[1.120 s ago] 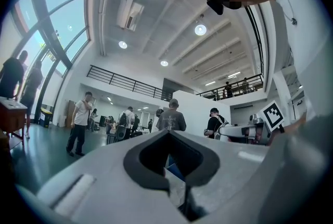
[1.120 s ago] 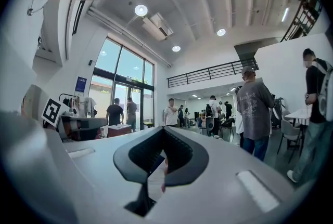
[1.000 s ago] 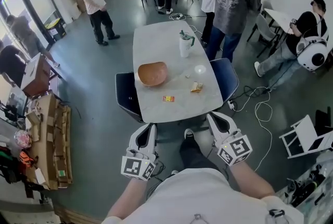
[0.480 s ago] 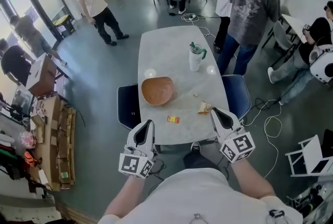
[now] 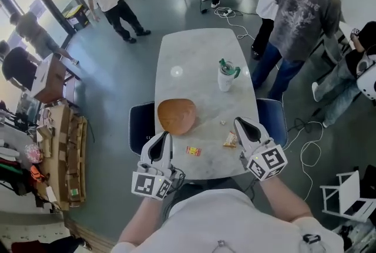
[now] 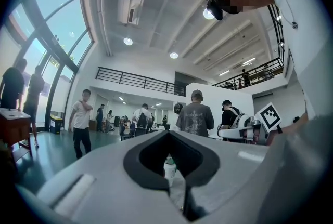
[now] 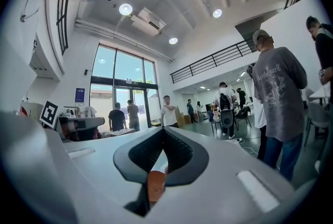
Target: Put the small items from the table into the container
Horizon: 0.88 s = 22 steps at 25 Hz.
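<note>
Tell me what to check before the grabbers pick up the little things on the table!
1. Brown round bowl upright on the pale stone-look table, with room inside: ok.
2. Small red-and-yellow packet lying free near the table's near edge: ok.
3. Crumpled tan wrapper lying free, close beside the right gripper: ok.
4. Left gripper open and ready to grab: not ok, its jaws are together, with nothing held.
5. Right gripper open and ready to grab: not ok, its jaws are together, with nothing held.
6. What the tiny pale bit near the bowl is: cannot tell, too small.
</note>
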Each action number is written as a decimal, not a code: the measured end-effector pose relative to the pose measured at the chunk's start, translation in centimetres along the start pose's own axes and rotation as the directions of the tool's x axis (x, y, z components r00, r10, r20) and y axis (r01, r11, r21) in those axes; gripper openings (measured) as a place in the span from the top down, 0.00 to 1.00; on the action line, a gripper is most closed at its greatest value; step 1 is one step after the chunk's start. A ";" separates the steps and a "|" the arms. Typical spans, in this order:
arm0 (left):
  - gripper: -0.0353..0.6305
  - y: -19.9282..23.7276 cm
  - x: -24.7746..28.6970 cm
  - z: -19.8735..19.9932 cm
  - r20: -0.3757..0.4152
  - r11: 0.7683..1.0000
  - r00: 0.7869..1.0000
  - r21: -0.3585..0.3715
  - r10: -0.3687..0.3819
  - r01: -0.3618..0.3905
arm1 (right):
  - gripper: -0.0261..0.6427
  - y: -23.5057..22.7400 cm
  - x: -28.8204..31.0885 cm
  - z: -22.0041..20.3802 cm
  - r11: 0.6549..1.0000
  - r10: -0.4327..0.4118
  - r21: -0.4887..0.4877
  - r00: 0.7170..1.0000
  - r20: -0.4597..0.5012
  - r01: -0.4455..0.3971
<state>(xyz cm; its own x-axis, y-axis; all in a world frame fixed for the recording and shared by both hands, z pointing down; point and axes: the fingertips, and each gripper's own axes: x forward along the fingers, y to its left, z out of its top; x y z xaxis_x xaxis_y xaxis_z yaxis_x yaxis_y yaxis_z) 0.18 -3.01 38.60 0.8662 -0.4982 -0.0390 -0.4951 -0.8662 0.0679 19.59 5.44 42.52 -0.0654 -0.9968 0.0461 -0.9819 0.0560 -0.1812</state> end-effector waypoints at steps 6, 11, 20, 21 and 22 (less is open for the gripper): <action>0.94 4.5 2.5 -1.4 -0.034 1.000 0.999 -0.017 -0.012 0.011 | 0.92 0.3 4.9 -0.4 1.000 -0.010 0.006 1.000 0.002 0.010; 0.94 5.5 4.0 -2.2 -0.039 0.998 0.998 -0.029 -0.058 0.057 | 0.92 0.0 5.5 -0.7 0.999 -0.036 0.034 0.999 0.001 0.036; 0.94 6.4 5.3 -7.4 -0.151 0.992 0.982 -0.083 -0.109 0.098 | 0.83 -4.5 5.9 -9.0 0.990 -0.105 0.076 0.983 -0.147 0.117; 0.94 6.3 5.3 -8.5 -0.176 0.990 0.977 -0.094 -0.116 0.101 | 0.82 -5.4 5.4 -11.1 0.988 -0.119 0.073 0.975 -0.188 0.135; 0.94 6.2 5.2 -9.5 -0.201 0.989 0.972 -0.105 -0.124 0.104 | 0.81 -6.1 4.7 -13.2 0.986 -0.134 0.066 0.963 -0.235 0.153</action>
<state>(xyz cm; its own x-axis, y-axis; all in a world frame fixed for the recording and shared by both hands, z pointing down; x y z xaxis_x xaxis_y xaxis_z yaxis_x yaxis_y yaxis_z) 2.26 -10.65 48.25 0.9166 -0.3690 0.1537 -0.3922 -0.9044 0.1678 22.87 1.14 56.86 0.0267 -0.9539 0.2991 -0.9664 -0.1012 -0.2363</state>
